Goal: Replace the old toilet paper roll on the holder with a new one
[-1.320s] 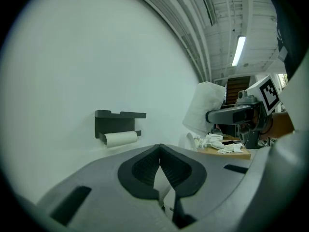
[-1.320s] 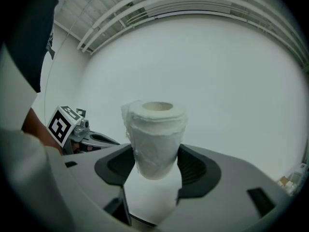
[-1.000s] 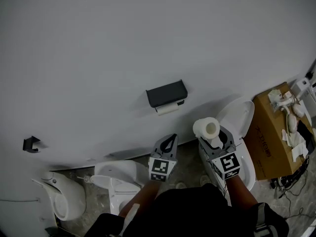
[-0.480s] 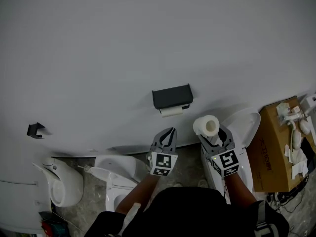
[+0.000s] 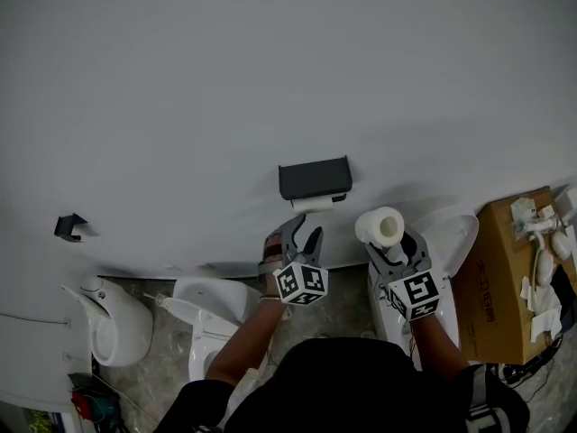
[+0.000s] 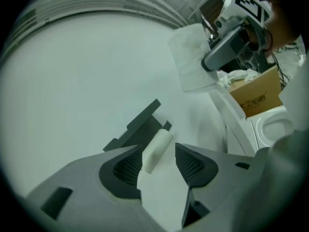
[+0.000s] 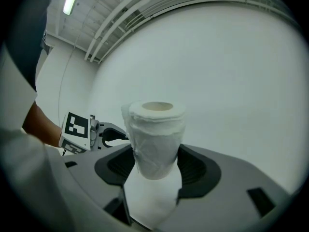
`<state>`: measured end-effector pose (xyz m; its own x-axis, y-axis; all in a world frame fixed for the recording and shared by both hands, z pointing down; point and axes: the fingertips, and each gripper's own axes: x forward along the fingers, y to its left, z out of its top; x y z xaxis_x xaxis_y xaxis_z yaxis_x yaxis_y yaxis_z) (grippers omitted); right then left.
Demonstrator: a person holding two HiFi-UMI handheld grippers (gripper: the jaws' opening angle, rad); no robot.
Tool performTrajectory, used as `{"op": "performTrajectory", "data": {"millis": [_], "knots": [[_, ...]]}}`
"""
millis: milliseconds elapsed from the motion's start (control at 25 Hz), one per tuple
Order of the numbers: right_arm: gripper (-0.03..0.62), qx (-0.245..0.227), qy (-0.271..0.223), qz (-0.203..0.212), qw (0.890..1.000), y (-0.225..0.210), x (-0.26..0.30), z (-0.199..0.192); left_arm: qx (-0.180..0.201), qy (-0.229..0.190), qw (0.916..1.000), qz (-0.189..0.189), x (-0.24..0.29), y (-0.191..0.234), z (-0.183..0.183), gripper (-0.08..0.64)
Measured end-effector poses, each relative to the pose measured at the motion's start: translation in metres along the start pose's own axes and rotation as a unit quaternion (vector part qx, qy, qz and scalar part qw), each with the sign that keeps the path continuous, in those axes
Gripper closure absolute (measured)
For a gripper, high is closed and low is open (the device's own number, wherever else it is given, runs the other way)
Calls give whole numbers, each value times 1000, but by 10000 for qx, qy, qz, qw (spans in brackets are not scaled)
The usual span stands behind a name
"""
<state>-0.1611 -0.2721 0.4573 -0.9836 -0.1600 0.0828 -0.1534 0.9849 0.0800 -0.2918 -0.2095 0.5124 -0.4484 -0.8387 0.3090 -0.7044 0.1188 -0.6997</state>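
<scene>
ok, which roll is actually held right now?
The thick full roll, clamped in the right gripper. The other, a thin nearly spent roll, hangs under the black wall holder.

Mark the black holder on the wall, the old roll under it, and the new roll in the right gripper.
black holder point(image 5: 314, 177), head view, middle of its front cover.
old roll point(image 6: 155, 150), left gripper view, middle of its white side.
new roll point(image 7: 155, 139), right gripper view, its wrapped side below the top rim.
</scene>
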Motion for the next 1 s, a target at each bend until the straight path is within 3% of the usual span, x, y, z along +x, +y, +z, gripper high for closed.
{"op": "performTrajectory", "data": {"millis": [80, 280, 400, 1000], "knots": [[325, -1, 2, 40, 10000, -2, 1, 0, 358, 252, 9990, -17, 8, -1, -6, 334], [325, -2, -47, 111, 9999, -5, 3, 0, 1190, 671, 9906, 56, 25, 1, -17, 322], [325, 15, 20, 155, 9999, -7, 3, -4, 1489, 809, 9855, 114, 34, 4, -19, 322], [325, 7, 39, 237, 9997, -16, 1, -5, 1705, 994, 9803, 54, 56, 8, -21, 365]]}}
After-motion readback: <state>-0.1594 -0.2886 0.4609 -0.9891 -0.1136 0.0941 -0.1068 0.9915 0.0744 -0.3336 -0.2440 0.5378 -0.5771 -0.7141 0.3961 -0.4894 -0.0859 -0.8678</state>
